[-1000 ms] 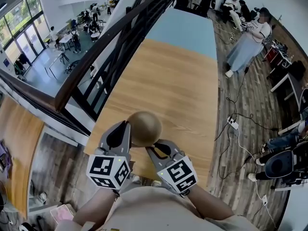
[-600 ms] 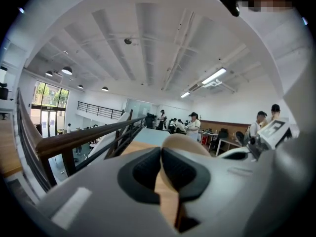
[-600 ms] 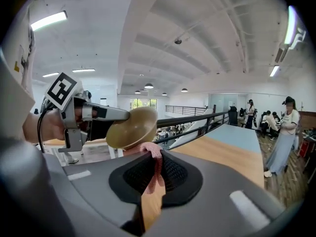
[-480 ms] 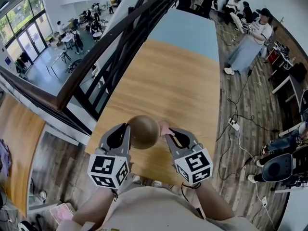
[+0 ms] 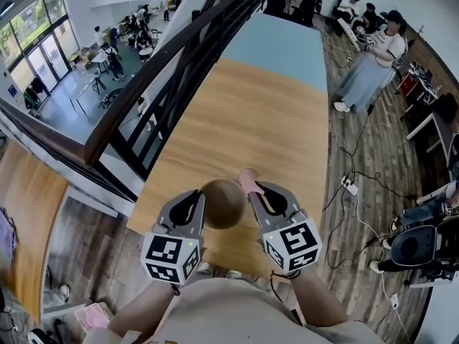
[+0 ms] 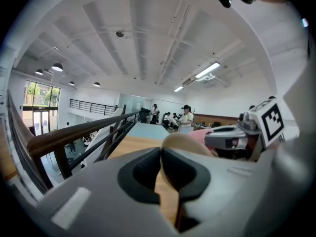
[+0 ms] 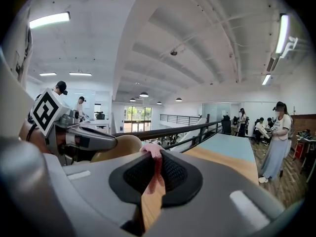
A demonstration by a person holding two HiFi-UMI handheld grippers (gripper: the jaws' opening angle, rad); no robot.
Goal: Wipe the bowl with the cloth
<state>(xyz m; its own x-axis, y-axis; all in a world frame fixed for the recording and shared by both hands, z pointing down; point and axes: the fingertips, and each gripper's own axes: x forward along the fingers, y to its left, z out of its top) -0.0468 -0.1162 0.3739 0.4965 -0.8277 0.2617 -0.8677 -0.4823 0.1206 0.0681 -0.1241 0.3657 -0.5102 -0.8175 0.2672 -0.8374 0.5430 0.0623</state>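
The right tongs [image 5: 259, 192] now sit right of the round brown bowl [image 5: 224, 203], no longer beneath it, clamped on a pink cloth [image 5: 248, 178]. The left tongs [image 5: 197, 205] grip the bowl's rim above the wooden worktop [image 5: 251, 120].

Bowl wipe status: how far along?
Done: both items are picked up. The left gripper is shut on the bowl, holding it above the wooden table. The right gripper is shut on the pink cloth.
In hand: the cloth sits right beside the bowl; contact cannot be confirmed.
Left: the wiping itself. No view shows how much is wiped.
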